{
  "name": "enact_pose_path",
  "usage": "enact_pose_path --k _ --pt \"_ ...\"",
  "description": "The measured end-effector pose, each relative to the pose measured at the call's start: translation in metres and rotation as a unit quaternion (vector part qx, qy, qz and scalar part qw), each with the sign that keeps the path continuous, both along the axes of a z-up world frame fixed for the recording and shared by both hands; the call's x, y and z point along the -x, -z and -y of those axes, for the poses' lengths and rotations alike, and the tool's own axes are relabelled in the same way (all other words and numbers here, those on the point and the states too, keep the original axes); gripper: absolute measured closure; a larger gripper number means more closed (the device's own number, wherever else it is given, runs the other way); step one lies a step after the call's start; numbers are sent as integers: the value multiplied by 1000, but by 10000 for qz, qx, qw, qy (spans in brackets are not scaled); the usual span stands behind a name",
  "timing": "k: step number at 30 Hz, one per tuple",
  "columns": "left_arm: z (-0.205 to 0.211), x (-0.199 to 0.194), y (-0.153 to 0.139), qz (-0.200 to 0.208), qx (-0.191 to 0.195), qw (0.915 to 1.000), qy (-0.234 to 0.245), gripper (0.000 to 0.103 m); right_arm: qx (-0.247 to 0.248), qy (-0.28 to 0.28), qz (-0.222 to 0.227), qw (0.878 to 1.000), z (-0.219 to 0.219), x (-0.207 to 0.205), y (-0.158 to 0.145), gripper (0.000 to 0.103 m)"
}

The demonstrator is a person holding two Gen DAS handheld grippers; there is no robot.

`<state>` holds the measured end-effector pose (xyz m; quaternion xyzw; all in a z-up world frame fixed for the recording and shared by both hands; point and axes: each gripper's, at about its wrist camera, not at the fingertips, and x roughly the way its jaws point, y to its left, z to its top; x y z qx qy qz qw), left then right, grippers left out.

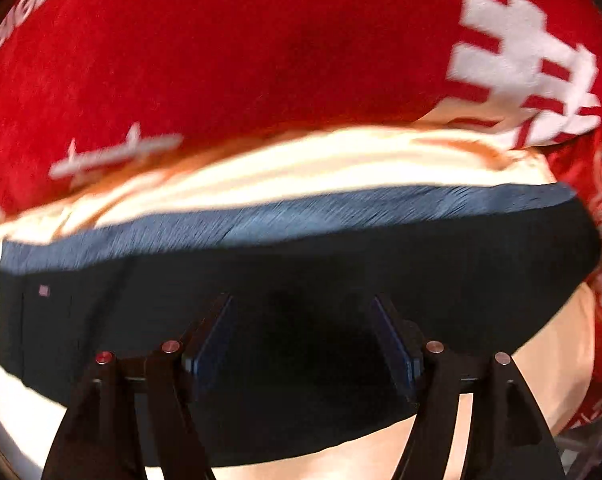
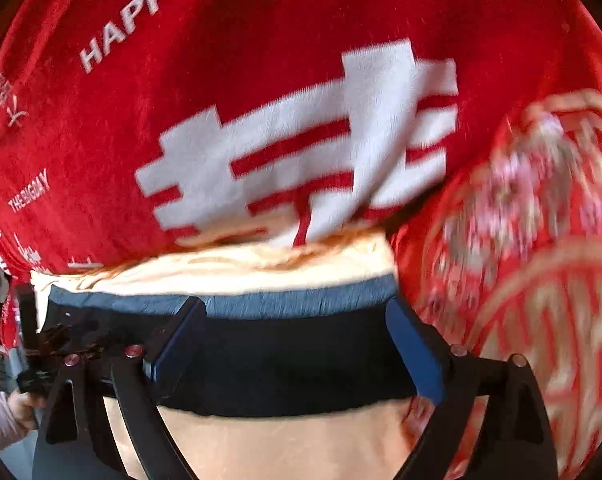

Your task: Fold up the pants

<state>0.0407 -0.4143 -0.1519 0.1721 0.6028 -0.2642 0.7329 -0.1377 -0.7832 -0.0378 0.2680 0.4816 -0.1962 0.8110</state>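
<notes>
Red patterned cloth (image 2: 541, 240) smeared by blur; pants (image 1: 301, 280) edges partly behind tongs.

— What did the dark navy, almost black fabric pants (image 1: 301, 280) look like?

— They were folded into a broad, flat band lying across a pale cream cloth surface (image 1: 341, 160), with a lighter blue ribbed strip running along the far edge. A tiny pale tag sat near the left end in the left wrist view.

— And from the right wrist camera?

— The same dark band (image 2: 285, 356) lay crosswise, its blue ribbed edge farthest from the lens. Its right end stopped just beside a red patterned fabric (image 2: 541, 280). Motion blur hid finer detail.
</notes>
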Motion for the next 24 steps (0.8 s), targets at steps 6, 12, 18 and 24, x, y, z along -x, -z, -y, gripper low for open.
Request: enact_pose_path --k 6,12,18,24 --pt "-16 -3 23 -22 -198 9995 -234 33 -902 961 -852 9876 -18 47 91 49" --pt "-31 -5 38 -108 -419 9983 -380 33 -953 1508 -675 9816 5 40 117 95" --pt "-62 -12 25 -66 -604 9962 -618 33 -995 1373 -1409 9754 11 46 134 89" --pt "-123 -29 1 99 -644 9930 -983 33 -1569 1379 -770 9749 -15 70 111 82"
